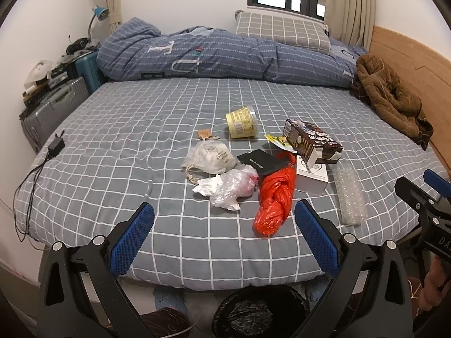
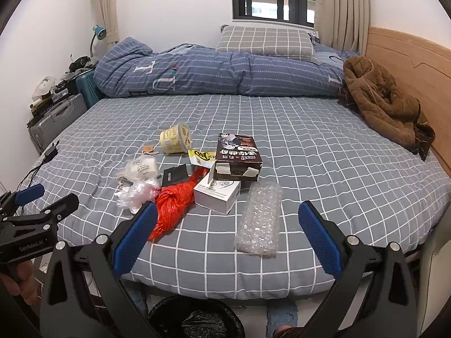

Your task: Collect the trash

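Left tongs wide, empty; right tongs wide, empty. Both above bed edge; trash pile: orange bag, bubble wrap.

Left tongs spread wide, the two blue-padded fingers well apart with nothing between them. Right tongs likewise spread wide and empty, level with the left tongs and just beside them. A hand grips the handle of the left tongs; fingers of the other hand show behind the right tongs.
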{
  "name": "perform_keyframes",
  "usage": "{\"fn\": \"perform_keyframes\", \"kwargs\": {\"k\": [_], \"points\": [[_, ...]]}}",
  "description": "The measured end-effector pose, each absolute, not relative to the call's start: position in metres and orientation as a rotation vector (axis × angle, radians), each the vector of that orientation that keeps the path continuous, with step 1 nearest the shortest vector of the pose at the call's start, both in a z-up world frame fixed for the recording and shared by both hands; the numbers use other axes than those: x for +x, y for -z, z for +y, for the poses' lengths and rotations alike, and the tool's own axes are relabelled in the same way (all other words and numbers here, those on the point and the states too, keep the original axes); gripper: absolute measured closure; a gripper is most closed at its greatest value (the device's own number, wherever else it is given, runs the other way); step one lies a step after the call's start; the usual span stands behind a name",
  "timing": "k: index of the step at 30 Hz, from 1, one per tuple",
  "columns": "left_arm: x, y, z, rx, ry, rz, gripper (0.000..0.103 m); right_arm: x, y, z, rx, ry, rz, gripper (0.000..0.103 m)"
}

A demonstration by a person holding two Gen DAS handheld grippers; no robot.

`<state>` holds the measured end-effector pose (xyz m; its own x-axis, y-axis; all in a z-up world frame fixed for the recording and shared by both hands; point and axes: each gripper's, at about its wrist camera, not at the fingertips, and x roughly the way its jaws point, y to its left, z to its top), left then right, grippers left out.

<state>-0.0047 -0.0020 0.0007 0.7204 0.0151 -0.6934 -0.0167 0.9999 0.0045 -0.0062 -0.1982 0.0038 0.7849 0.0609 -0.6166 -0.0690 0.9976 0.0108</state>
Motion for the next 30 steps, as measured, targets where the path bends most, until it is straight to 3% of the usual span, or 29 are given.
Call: {"fn": "perform_keyframes", "kwargs": {"k": [30], "points": [[-0.0068,-0.0013,0.0043,-0.009,-0.042,0.763,0.006,-0.0062,-0.0052,-0.2023,-0.007,-0.064,0.664,0.007]]}}
